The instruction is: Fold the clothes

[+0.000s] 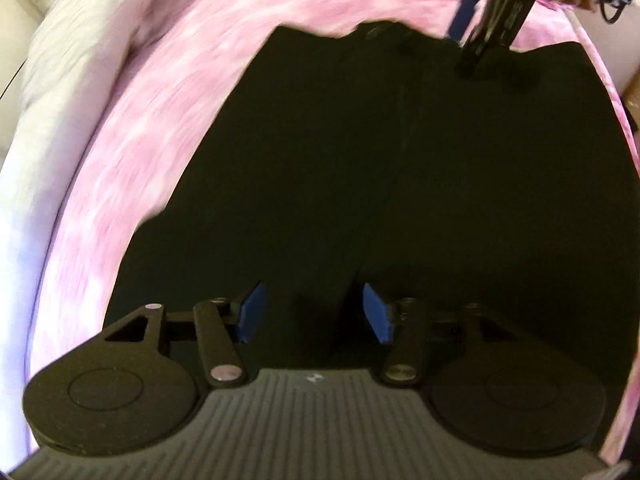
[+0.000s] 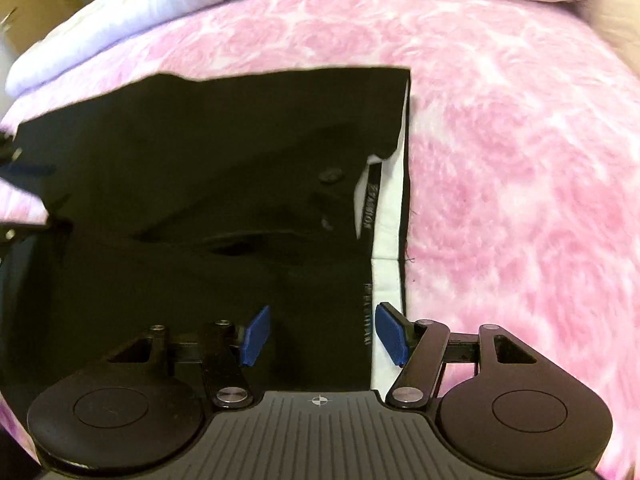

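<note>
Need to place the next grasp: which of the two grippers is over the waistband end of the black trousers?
The right gripper: the white-lined waistband and button lie ahead of it.

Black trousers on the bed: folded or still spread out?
Spread. The black trousers lie flat on the pink bedspread, waistband open with white lining visible; no layer is doubled over.
</note>
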A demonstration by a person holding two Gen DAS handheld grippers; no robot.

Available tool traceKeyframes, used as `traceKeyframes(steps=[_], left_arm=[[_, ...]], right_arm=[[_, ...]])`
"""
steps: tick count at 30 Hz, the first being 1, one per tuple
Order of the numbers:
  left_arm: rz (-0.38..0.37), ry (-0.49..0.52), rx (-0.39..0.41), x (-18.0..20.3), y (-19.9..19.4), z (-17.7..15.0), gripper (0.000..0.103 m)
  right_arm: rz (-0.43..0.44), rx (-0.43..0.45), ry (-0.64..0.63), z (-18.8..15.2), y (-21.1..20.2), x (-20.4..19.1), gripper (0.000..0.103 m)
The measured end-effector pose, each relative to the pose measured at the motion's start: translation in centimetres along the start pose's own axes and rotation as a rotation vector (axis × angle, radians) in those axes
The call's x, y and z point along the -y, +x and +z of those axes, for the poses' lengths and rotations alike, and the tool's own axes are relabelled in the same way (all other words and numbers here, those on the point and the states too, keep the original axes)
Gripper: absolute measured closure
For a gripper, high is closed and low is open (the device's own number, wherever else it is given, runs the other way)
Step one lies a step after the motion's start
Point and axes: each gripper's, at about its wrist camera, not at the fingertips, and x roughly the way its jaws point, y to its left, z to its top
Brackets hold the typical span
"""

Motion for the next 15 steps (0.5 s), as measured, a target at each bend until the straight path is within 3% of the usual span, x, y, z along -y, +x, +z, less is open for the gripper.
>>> traceKeyframes(steps=[2, 5, 6, 11, 15], left_arm=[[-0.018, 0.035, 0.0, 0.9, 1.3, 1.7, 0.052], [-0.042, 0.095, -0.008, 2.2, 2.1, 3.0, 0.052], [-0.042, 0.112, -0.003, 2.5, 1.9, 3.1, 0.052], [-0.055, 0.061, 0.021, 1.8, 0.6, 3.7, 0.052], [-0.039, -0.001, 0.029, 1.3, 1.3, 4.4, 0.048]], right_arm=[[0.037, 0.0, -0.033, -0.2, 0.8, 1.3, 0.047], [0.058, 0.003, -0.025, -0.3, 0.8, 2.6, 0.082], [0.061, 0.005, 0.006, -0.3, 0.1, 2.8, 0.1], [0.082, 0.064, -0.059, -0.2, -4.9, 0.8, 0.101], [0.11, 0.124, -0.098, 1.6, -5.7, 0.1, 0.101]])
